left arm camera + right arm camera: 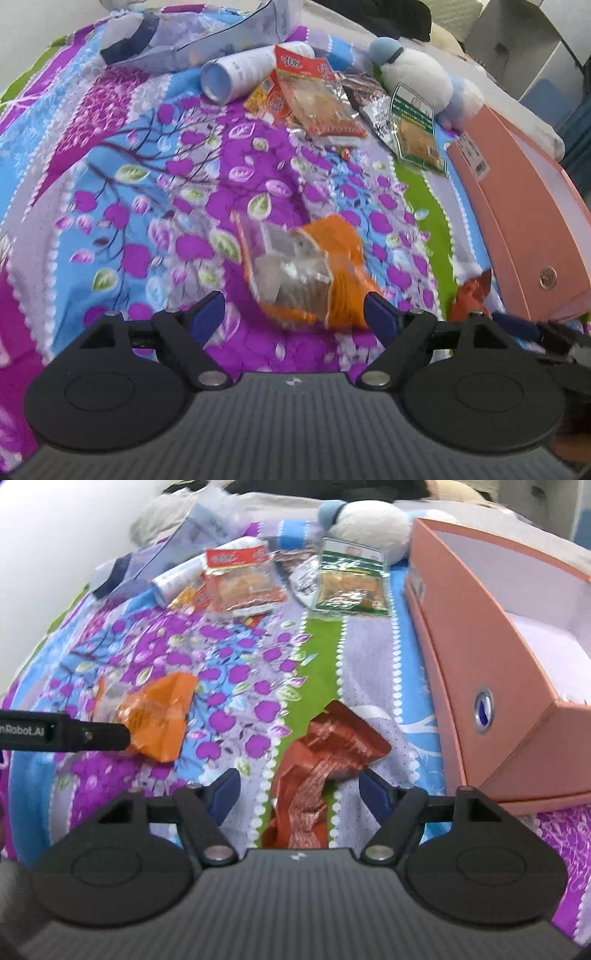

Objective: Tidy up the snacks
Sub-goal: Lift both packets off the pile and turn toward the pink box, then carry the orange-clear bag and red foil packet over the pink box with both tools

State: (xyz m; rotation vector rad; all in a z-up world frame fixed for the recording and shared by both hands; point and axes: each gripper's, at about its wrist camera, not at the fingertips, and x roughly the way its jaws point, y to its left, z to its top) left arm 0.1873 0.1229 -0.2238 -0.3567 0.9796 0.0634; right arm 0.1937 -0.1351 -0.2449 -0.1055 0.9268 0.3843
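Note:
An orange and clear snack packet (pixel 310 273) lies on the patterned bedspread between the wide-open jaws of my left gripper (pixel 295 312); it also shows in the right wrist view (pixel 155 716). A dark red foil packet (pixel 325 749) lies between the open jaws of my right gripper (pixel 299 790), near a pink open box (pixel 491 672). At the far side lie a red-topped snack bag (pixel 317 96), a green-edged snack bag (pixel 417 129) and a white tube (pixel 240 74). Neither gripper holds anything.
A white and blue plush toy (pixel 417 70) sits behind the snacks. A clear plastic bag (pixel 192 40) lies at the far left. The pink box (pixel 524 218) runs along the right side. The left gripper's arm (pixel 62 733) enters the right wrist view from the left.

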